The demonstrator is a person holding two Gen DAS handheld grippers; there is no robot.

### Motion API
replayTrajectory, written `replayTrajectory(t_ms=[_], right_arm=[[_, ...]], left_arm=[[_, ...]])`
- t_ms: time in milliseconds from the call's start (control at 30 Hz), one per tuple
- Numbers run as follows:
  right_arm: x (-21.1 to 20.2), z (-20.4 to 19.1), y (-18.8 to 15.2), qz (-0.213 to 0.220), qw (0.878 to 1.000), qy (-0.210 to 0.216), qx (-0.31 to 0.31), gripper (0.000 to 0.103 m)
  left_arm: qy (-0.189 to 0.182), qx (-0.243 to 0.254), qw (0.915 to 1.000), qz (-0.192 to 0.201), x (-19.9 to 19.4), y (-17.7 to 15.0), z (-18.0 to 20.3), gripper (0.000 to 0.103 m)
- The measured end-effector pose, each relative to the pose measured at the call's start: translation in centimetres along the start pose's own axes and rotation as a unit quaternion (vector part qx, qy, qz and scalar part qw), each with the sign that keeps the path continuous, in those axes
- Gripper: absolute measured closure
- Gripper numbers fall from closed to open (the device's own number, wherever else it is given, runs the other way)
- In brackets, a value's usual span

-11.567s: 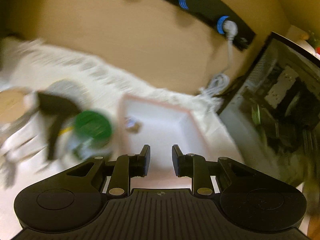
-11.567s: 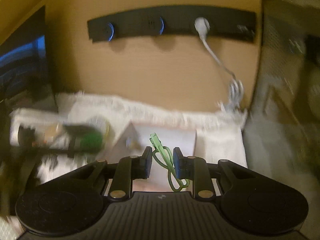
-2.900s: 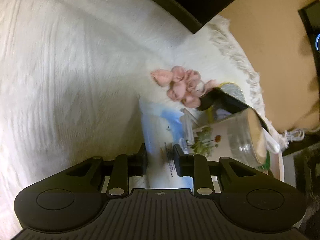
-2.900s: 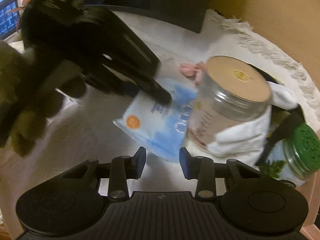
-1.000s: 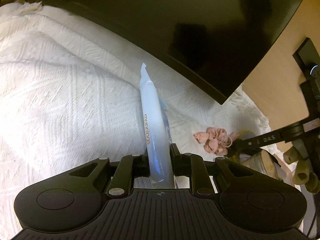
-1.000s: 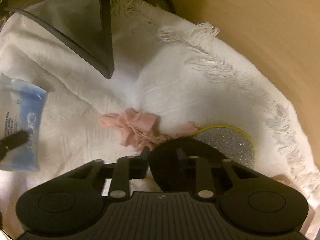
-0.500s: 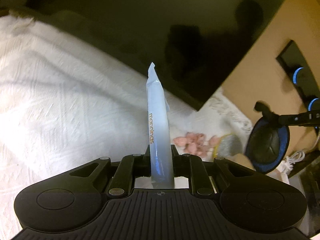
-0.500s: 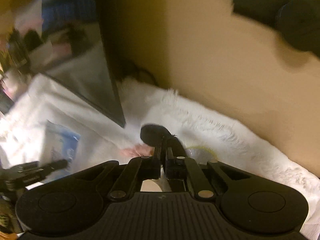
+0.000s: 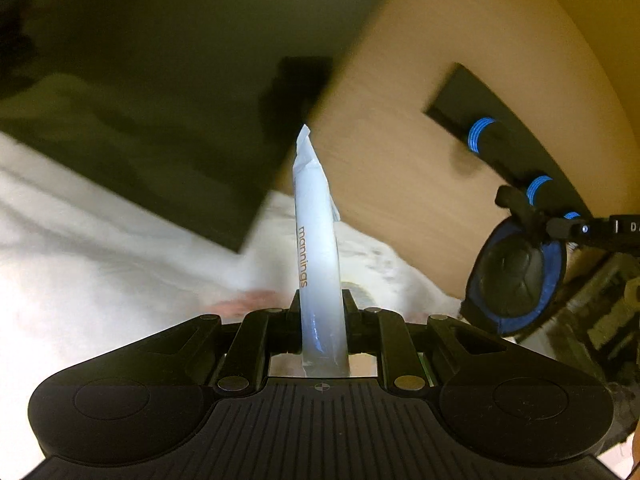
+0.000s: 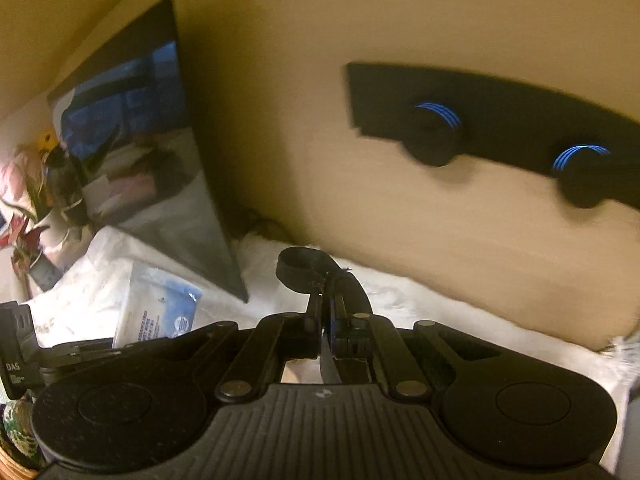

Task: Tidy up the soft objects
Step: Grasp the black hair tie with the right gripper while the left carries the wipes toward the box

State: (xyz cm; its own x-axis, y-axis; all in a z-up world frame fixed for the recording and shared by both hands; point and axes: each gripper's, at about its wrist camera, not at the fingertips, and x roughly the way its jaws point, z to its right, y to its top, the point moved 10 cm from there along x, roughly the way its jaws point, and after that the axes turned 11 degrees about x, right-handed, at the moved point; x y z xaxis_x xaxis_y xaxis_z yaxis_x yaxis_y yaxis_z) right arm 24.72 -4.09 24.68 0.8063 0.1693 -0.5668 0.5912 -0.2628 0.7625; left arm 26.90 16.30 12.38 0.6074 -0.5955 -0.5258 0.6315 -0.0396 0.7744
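Tissue pack [image 9: 318, 248] stands edge-up, pinched by the left gripper [image 9: 322, 312] above the white cloth [image 9: 80, 256]; at three o'clock the right gripper [image 10: 326, 316] clamps a black-and-blue pad [image 9: 516, 276]. Thin grip there, so a quick swing could shake it loose.

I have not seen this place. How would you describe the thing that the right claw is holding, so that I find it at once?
Start from the black wall strip with blue-ringed knobs. Just below it, in the left wrist view, the right claw is shut on a round black pad with a blue rim, hanging in the air. Unlike the pale flat tissue pack in the left claw, it is dark and disc-shaped.
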Motion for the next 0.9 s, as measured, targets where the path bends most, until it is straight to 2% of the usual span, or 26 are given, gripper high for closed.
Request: replayTrajectory(t_ms=[200,500,700,900], right_arm=[[-4.7,5.4,0.5,0.036,0.999,-0.022,0.014,0.099],[-8.9,12.7,0.5,0.063,0.995,-0.057,0.046,0.099],[-9.2,14.5,0.3,0.072,0.994,-0.072,0.049,0.099],[-7.3,16.4,-0.5,0.054,0.993,-0.083,0.057,0.099]], left_arm=[[-0.046,0.025,0.9985,-0.013,2.7,0.8,6.6,0.085],[-0.124,0.058,0.9895,-0.048,6.6,-0.1,16.6,0.085],[-0.158,0.063,0.9815,-0.088,10.8,-2.0,21.1,0.085],[-0.18,0.066,0.9735,-0.125,14.5,-4.3,23.9,0.085]])
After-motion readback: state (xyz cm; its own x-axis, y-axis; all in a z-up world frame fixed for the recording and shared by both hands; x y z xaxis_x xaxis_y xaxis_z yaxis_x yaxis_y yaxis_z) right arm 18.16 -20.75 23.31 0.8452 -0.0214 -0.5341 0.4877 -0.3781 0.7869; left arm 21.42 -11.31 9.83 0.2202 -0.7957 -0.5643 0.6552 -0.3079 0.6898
